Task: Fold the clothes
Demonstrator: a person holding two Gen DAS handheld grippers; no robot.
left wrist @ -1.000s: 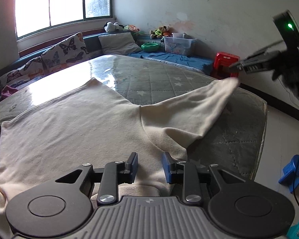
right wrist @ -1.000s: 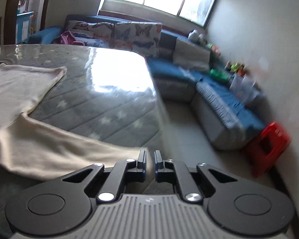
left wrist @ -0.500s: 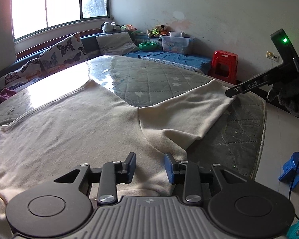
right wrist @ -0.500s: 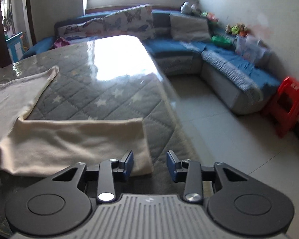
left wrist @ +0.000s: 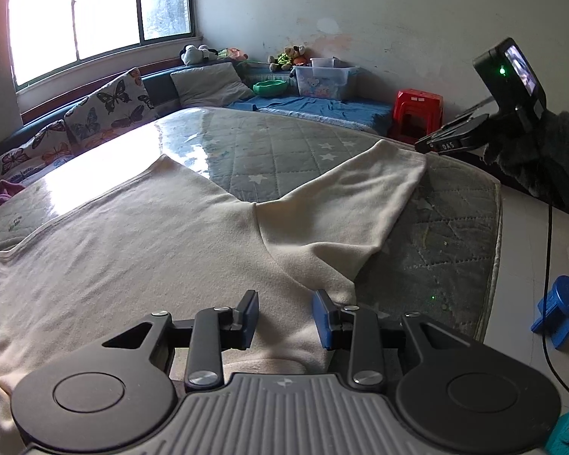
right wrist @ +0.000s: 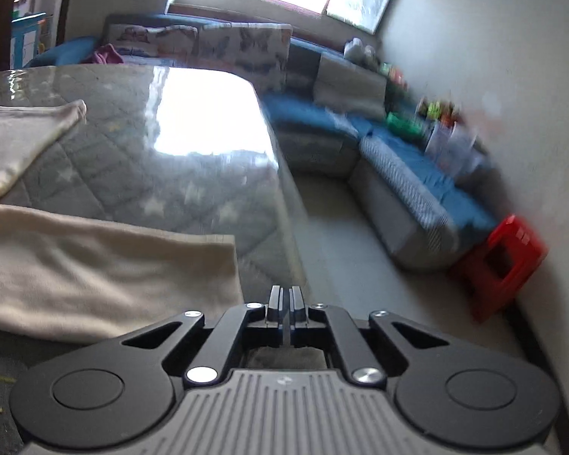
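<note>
A cream long-sleeved shirt (left wrist: 140, 242) lies spread flat on the grey quilted table. One sleeve (left wrist: 360, 197) stretches toward the right edge; it also shows in the right wrist view (right wrist: 106, 265). My left gripper (left wrist: 284, 316) is open just above the shirt's near edge, with nothing between its fingers. My right gripper (right wrist: 285, 299) is shut and empty, beyond the sleeve's cuff at the table edge; it also shows in the left wrist view (left wrist: 451, 142), held clear of the cuff.
The table (left wrist: 284, 151) has a glossy star-patterned cover and its edge (left wrist: 493, 246) drops off on the right. A red stool (left wrist: 417, 113), a blue stool (left wrist: 561, 314), a blue sofa (right wrist: 417, 189) with cushions and a toy box (left wrist: 326, 83) stand around.
My right gripper let go of the sleeve cuff, which now lies flat on the table, then drew back to the right and shut empty. My left gripper stayed open over the shirt.
</note>
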